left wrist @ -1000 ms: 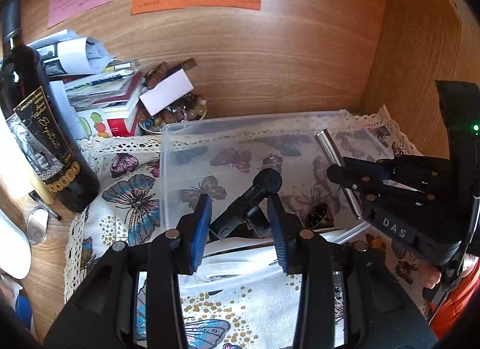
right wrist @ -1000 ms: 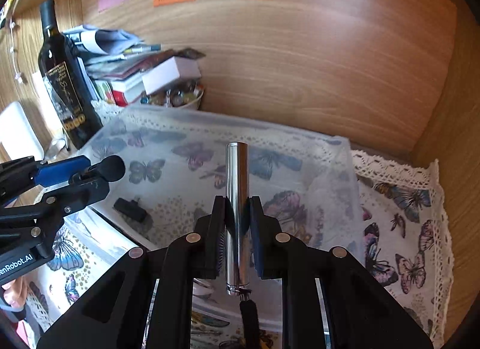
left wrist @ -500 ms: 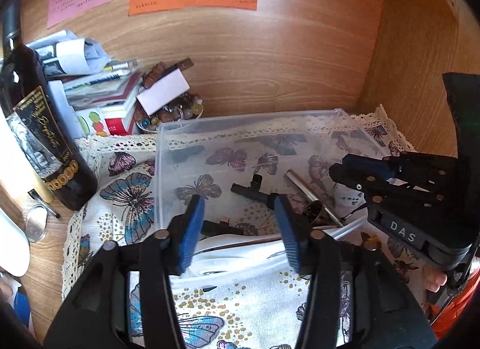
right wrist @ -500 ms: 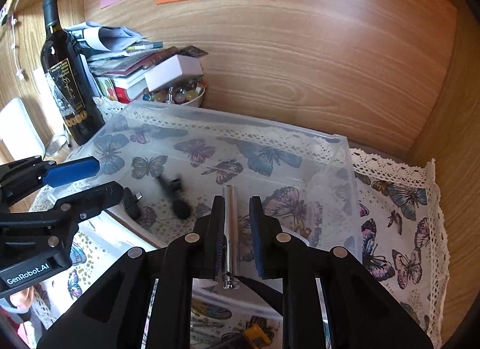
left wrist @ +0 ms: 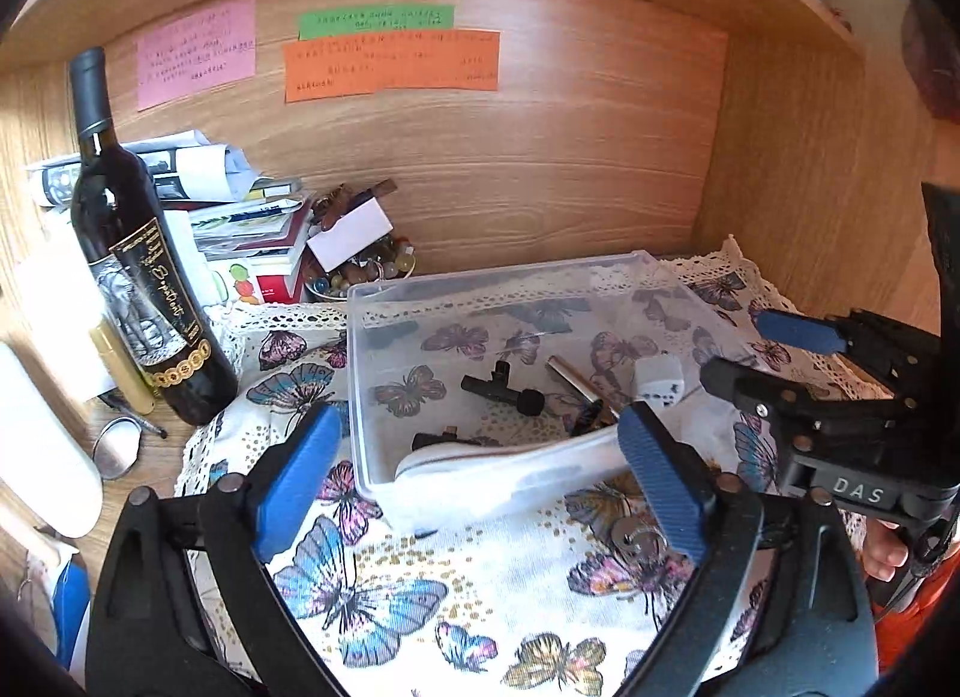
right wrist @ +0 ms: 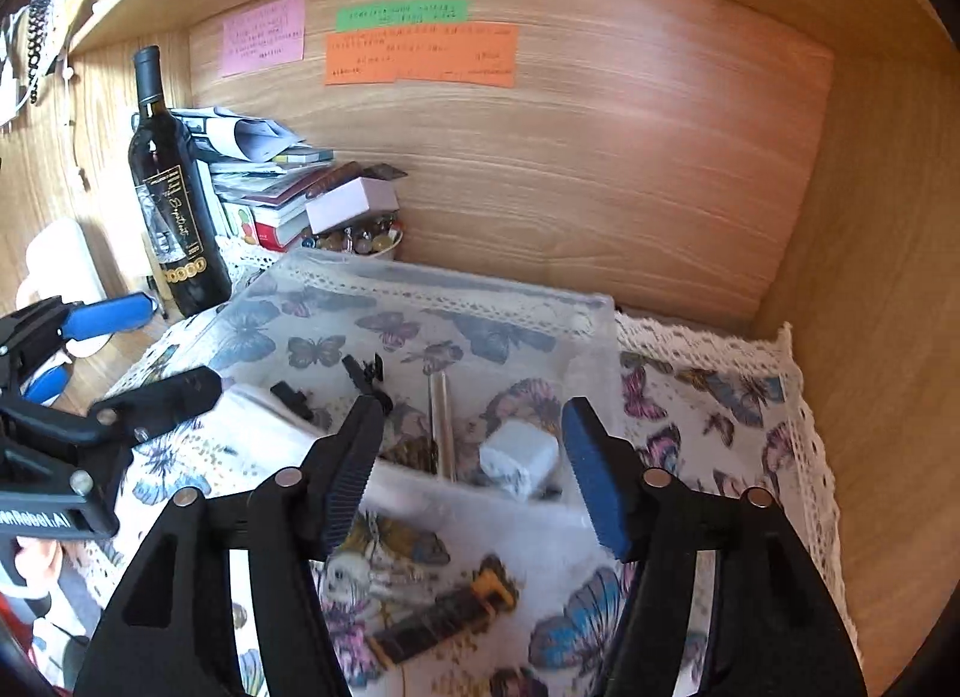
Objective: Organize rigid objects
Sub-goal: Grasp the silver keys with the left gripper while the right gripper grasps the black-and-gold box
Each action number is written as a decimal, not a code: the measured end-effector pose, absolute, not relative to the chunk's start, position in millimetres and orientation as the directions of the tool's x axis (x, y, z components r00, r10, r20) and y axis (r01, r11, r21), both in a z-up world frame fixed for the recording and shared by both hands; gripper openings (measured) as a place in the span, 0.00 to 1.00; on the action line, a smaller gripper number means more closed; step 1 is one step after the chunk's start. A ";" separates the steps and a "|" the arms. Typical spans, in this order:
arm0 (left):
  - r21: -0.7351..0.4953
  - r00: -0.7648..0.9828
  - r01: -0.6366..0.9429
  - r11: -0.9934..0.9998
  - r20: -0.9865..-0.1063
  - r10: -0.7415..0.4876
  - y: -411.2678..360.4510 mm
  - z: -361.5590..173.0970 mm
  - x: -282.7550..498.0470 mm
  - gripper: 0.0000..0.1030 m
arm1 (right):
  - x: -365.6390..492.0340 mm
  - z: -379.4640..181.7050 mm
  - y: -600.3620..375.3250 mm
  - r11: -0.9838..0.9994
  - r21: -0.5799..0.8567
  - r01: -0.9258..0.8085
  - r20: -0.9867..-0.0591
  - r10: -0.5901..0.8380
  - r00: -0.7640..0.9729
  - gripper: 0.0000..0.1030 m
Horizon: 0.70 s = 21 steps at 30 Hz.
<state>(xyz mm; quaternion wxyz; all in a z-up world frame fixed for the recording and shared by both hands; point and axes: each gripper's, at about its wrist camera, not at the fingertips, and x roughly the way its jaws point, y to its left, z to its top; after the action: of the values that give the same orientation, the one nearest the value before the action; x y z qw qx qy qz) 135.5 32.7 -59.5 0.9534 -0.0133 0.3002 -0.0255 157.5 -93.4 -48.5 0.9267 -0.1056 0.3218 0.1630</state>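
Note:
A clear plastic box [left wrist: 384,301] [right wrist: 600,337] stands on the butterfly cloth. In it lie a black microphone clip [left wrist: 501,388] [right wrist: 363,373], a silver metal tube [left wrist: 579,382] [right wrist: 443,427], a white charger cube [left wrist: 660,382] [right wrist: 519,457] and a small black part [left wrist: 435,439] [right wrist: 291,394]. My left gripper [left wrist: 480,469] is open and empty, in front of the box. My right gripper [right wrist: 474,478] is open and empty, above the box's near edge. A key [left wrist: 636,541] and a black and yellow tool [right wrist: 444,616] lie on the cloth in front of the box.
A dark wine bottle [left wrist: 141,277] [right wrist: 174,205] stands at the left. Behind it lie stacked books and papers [left wrist: 240,229] and a bowl of beads [left wrist: 360,271]. Wooden walls close the back and right. A small mirror [left wrist: 117,448] lies left of the cloth.
Both grippers let go, opened wide and pulled back. The microphone clip and the silver tube now lie in the box. A white cube also shows in the box.

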 end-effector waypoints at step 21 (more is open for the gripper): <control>-0.032 0.683 0.105 0.994 -0.724 -0.095 17.1 -120.4 117.6 0.93 | 138.8 -133.3 -102.7 0.942 -0.076 -0.327 -0.791 0.142 0.595 0.44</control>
<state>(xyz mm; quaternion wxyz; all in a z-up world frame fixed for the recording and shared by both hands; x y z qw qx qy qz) 117.6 17.1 -120.4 0.9173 0.0061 0.3945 -0.0546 138.8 -102.7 -133.3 0.8865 -0.1070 0.4303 0.1322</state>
